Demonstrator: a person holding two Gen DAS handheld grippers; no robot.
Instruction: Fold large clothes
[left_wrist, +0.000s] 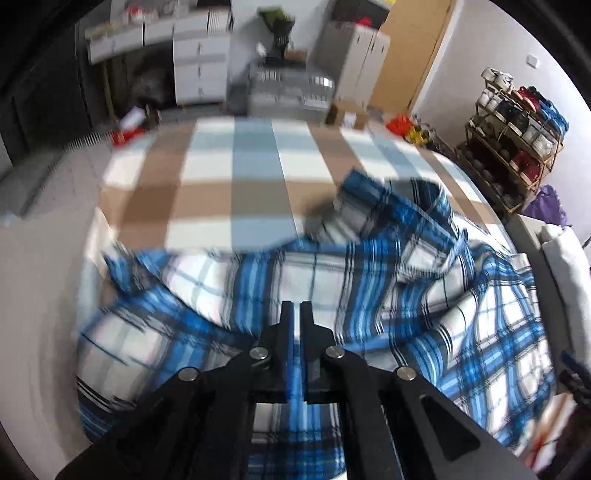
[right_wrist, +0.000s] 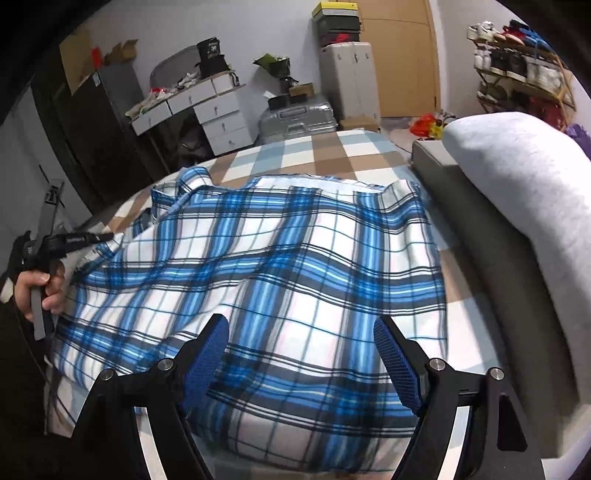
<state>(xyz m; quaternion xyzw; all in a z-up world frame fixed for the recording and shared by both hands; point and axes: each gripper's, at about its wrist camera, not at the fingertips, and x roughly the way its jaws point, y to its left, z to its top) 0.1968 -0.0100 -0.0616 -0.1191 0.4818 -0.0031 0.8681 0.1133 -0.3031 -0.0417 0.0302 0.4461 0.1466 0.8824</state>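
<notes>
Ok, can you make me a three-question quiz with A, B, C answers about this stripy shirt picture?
1. Where does the plaid shirt lie?
A. On the checked bedspread
B. On the shoe rack
C. Inside the silver suitcase

2. What colours is the shirt?
A. Red and yellow
B. Blue, white and black
C. Green and pink

3. How are the right gripper jaws?
A. Shut on the shirt
B. Open above the shirt
C. Holding a shoe

Answers:
1 A, the brown and blue checks show beyond the shirt.
2 B, blue bands and dark lines cross white cloth.
3 B, the blue pads stand wide apart with nothing pinched, unlike the left gripper, which is shut on the cloth.
</notes>
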